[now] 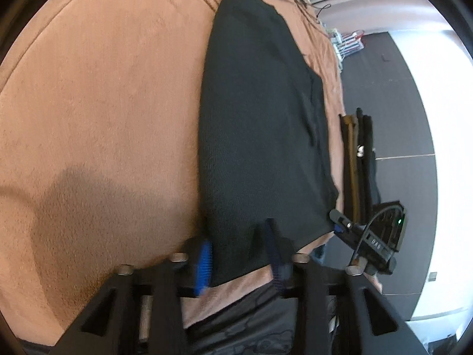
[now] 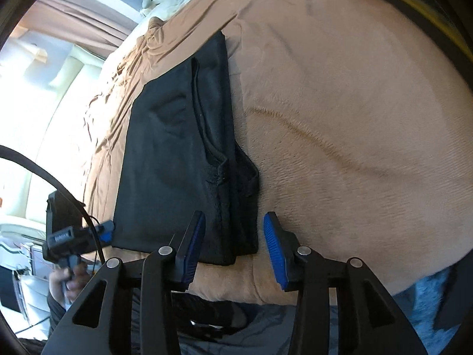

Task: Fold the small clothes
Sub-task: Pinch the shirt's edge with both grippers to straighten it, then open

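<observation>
We have the black garment (image 2: 183, 153) lying partly folded on the bed (image 2: 354, 118), its long axis running away from us toward the far edge and its short near end close to the bed's near edge. Our right gripper (image 2: 233, 248) is spread wide, holding nothing, fingers (image 2: 276, 245) straddling that end's thick folded corner. Our left gripper (image 1: 239, 254) is also parted, empty, at the same near end, so both seem equally near for the next fold

Black garment (image 2: 177, 153) on a tan-brown blanket (image 2: 354, 103); gripper pads (image 2: 276, 248) blue; floor (image 1: 384, 88) seemingly dark grey.
</observation>
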### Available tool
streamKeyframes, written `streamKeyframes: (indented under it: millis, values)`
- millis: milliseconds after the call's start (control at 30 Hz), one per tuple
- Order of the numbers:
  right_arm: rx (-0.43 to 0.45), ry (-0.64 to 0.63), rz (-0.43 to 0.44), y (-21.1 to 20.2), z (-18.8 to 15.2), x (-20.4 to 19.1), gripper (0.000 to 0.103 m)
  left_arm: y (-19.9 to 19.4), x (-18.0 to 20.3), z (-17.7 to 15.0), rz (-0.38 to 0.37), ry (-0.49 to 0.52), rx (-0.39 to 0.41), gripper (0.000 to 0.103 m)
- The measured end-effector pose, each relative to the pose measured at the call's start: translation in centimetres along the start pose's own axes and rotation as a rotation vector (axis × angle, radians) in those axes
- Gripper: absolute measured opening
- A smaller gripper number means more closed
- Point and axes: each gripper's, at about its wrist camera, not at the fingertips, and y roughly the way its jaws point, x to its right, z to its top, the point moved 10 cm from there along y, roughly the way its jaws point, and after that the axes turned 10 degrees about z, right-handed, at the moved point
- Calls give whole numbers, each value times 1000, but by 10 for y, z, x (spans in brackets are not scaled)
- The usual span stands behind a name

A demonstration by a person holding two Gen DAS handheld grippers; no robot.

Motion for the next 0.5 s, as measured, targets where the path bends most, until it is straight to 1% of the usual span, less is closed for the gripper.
streamKeyframes:
  millis: [33,100,167,233,333,433,500]
  values:
    - [1,13,8,3,0,2,39,0,-1,0,7,-1,-1,12]
    - [6,20,12,6,1,3,30,-3,-3,0,-6,-5,0,8]
    - [-11,26,32,10,-2,0,10,-11,-1,-1,-6,11,8,7]
    - [-22,12,21,12,-6,-3,10,-19,1,-3,-17,21,14,7]
    - [-44,7,43,17,-13,-11,9,-32,-2,-4,-15,29,24,6]
    - [-70,-6,64,20,-23,-19,8,-40,-8,-10,-18,27,9,6]
    - [-91,-14,80,21,-30,-24,8,-47,-13,-17,-9,44,-5,6]
